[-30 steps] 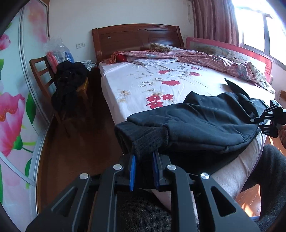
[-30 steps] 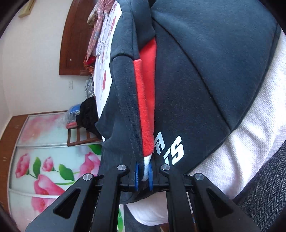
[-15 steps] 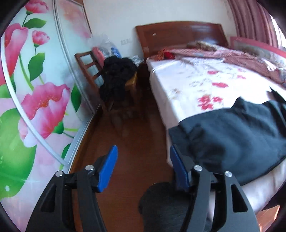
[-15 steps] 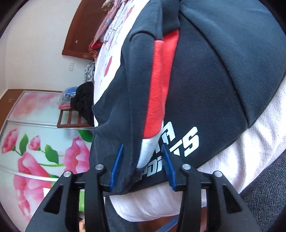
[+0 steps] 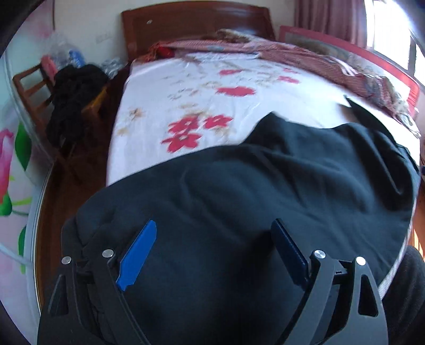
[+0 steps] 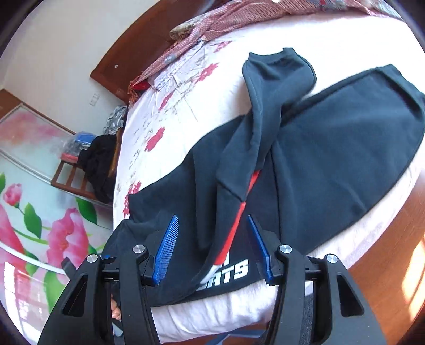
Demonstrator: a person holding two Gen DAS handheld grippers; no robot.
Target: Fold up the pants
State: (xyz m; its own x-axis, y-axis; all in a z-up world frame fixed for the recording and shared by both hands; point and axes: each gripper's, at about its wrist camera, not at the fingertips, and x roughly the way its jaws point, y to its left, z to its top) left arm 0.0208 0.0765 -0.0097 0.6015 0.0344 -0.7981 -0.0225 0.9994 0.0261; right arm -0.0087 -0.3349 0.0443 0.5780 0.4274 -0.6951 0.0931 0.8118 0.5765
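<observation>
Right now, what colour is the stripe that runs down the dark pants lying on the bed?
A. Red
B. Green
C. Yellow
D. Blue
A. In the right wrist view a red stripe runs along the dark pants on the bed, ending just above white lettering near the edge closest to the camera.

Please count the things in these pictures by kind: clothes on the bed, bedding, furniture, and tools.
Clothes on the bed: 1, the dark pants
Bedding: 2, the flowered sheet and the red patterned quilt
Furniture: 2, the bed and the wooden chair
Tools: 2, the left tool and the right tool
Total: 7
</observation>
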